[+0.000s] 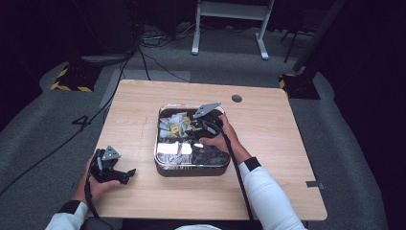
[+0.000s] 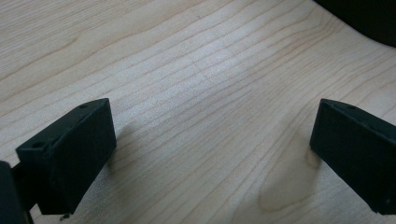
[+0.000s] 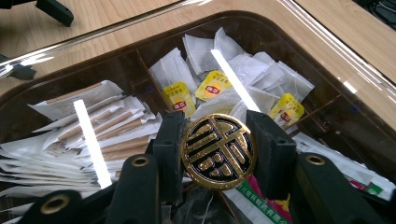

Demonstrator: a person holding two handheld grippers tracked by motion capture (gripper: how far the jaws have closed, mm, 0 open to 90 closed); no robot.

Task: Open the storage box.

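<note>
The left hand-held gripper (image 2: 210, 154) hovers with jaws spread wide over the bare wooden table (image 2: 201, 70).

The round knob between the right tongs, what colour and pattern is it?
Black knob with a raised gold emblem and gold rim, clearest in the right gripper view.

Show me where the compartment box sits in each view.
High view: box at table centre, under the right hand-held gripper.
Left gripper view: dark corner top right, probably its wall.
Right gripper view: across the frame, jaws clasping its gold knob.
Shared landmark: the wooden table.
</note>
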